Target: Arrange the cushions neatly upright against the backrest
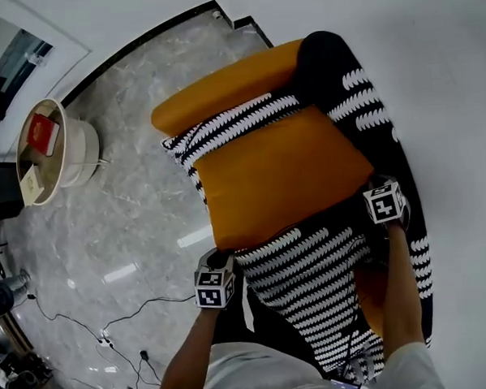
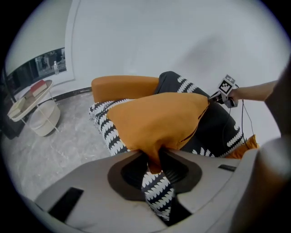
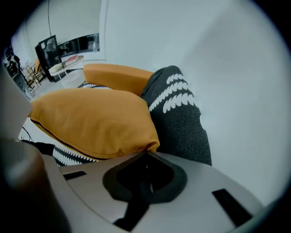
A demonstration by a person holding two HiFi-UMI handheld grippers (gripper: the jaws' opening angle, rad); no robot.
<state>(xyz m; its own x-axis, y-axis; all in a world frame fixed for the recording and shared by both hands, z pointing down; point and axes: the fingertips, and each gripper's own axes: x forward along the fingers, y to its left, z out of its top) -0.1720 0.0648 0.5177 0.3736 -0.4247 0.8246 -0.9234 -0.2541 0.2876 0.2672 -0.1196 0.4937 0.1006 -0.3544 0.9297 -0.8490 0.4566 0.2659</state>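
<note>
A plain orange cushion (image 1: 283,175) is lifted over the seat, stretched between both grippers. My left gripper (image 1: 218,260) is shut on its near-left corner (image 2: 154,157) and pinches the corner of a black-and-white patterned cushion (image 2: 159,191) with it. My right gripper (image 1: 372,184) is shut on the cushion's right corner (image 3: 148,148), close to the dark patterned backrest (image 1: 347,78). One patterned cushion (image 1: 313,287) lies beneath the orange one, and another (image 1: 223,130) shows behind it, by the orange armrest (image 1: 221,89).
The sofa stands against a white wall (image 1: 449,97) on the right. A round white side table (image 1: 70,154) with a red book (image 1: 43,131) is at the far left. Cables and a power strip (image 1: 104,339) lie on the marble floor.
</note>
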